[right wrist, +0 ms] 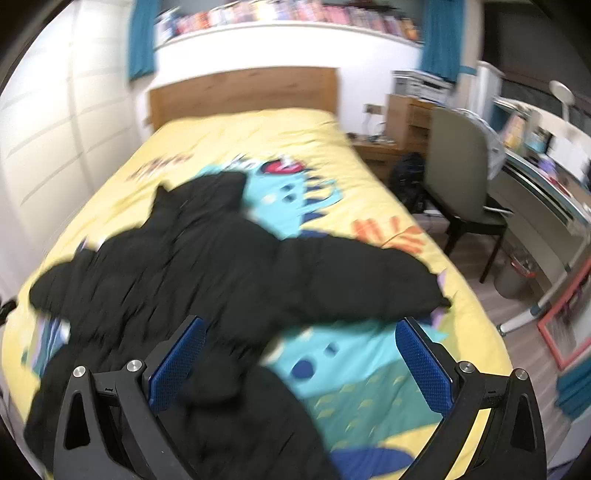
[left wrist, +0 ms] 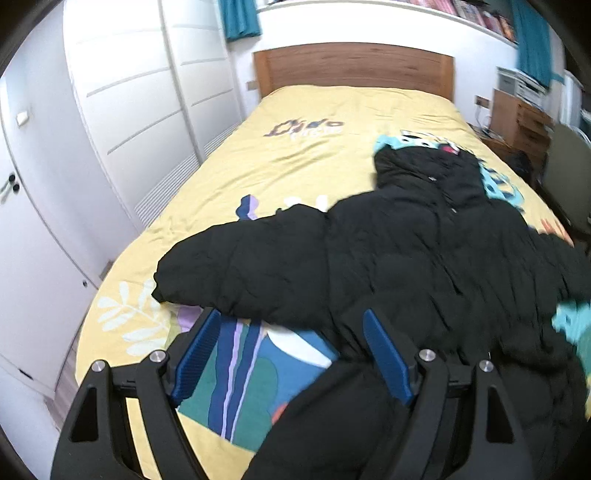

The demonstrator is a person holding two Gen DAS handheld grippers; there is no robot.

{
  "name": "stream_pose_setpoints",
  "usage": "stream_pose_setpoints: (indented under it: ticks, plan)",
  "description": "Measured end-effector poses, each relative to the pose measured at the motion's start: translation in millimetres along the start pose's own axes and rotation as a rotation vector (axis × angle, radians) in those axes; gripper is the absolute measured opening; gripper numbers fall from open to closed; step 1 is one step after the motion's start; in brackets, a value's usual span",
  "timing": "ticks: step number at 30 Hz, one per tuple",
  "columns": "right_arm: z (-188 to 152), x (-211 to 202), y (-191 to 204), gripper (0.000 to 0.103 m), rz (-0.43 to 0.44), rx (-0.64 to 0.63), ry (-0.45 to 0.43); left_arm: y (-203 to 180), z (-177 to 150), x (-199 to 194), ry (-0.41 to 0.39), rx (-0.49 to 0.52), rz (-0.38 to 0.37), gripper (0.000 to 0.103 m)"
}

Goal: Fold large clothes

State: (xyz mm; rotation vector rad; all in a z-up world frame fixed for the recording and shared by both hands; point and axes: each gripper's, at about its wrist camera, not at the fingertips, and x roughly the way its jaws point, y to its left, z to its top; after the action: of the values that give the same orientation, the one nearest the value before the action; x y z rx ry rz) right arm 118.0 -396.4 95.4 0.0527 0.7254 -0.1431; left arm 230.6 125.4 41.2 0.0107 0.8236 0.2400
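1. The black puffer jacket (left wrist: pixel 388 258) lies spread across the bed (left wrist: pixel 295 155), sleeves out toward both side edges, hem at the foot edge.
2. Left gripper (left wrist: pixel 291 354) and right gripper (right wrist: pixel 301 363) hang over it, jaws wide, holding nothing (folding looks barely begun).
3. Next: probably grip a sleeve, fold inward.

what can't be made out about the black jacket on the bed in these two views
- Black puffer jacket hem: cut off by the lower edge and the left gripper in the left wrist view.
- Its front: motion-blurred in the right wrist view; zipped or open, cannot tell.
- Book spines on the shelf: blurred, unreadable.
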Motion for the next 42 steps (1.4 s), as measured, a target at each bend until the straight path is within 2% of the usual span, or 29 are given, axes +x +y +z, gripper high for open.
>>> stream_pose_setpoints:
  ticks: [2, 5, 8, 12, 15, 19, 22, 24, 25, 28, 30, 32, 36, 42]
  plan:
    - [8, 27, -22, 0.101, -0.013, 0.070, 0.002, 6, 7, 14, 0.024, -0.044, -0.011, 0.079]
    - [3, 90, -61, 0.102, 0.004, 0.218, 0.071, 12, 7, 39, 0.078, -0.110, -0.020, 0.079]
    - [-14, 149, -94, 0.101, -0.003, 0.337, 0.155, 19, 1, 66, 0.143, -0.195, -0.031, 0.079]
    - [-43, 215, -132, 0.097, 0.001, 0.492, 0.248, 27, -9, 99, 0.229, -0.251, -0.009, 0.079]
    - [-56, 244, -156, 0.095, 0.028, 0.609, 0.256, 35, -16, 120, 0.285, -0.281, 0.007, 0.079]
    - [-63, 271, -189, 0.095, 0.071, 0.774, 0.200, 44, -24, 138, 0.332, -0.314, 0.025, 0.079]
    - [-62, 282, -209, 0.084, 0.111, 0.871, 0.145, 50, -29, 146, 0.354, -0.328, 0.046, 0.079]
    - [-63, 288, -219, 0.062, 0.128, 0.928, 0.123, 51, -31, 149, 0.359, -0.321, 0.062, 0.079]
    - [-64, 290, -223, 0.058, 0.139, 0.951, 0.113, 51, -32, 150, 0.361, -0.318, 0.065, 0.079]
    - [-59, 290, -224, 0.042, 0.147, 0.956, 0.091, 50, -32, 150, 0.359, -0.305, 0.071, 0.079]
    - [-51, 286, -220, 0.027, 0.137, 0.929, 0.080, 50, -31, 150, 0.350, -0.302, 0.071, 0.079]
    - [-40, 276, -215, 0.018, 0.126, 0.880, 0.059, 50, -29, 147, 0.338, -0.307, 0.071, 0.079]
    - [-11, 248, -189, 0.012, 0.148, 0.759, -0.003, 53, -25, 139, 0.309, -0.315, 0.062, 0.079]
    - [44, 196, -129, 0.010, 0.201, 0.519, -0.105, 62, -24, 122, 0.268, -0.323, 0.044, 0.079]
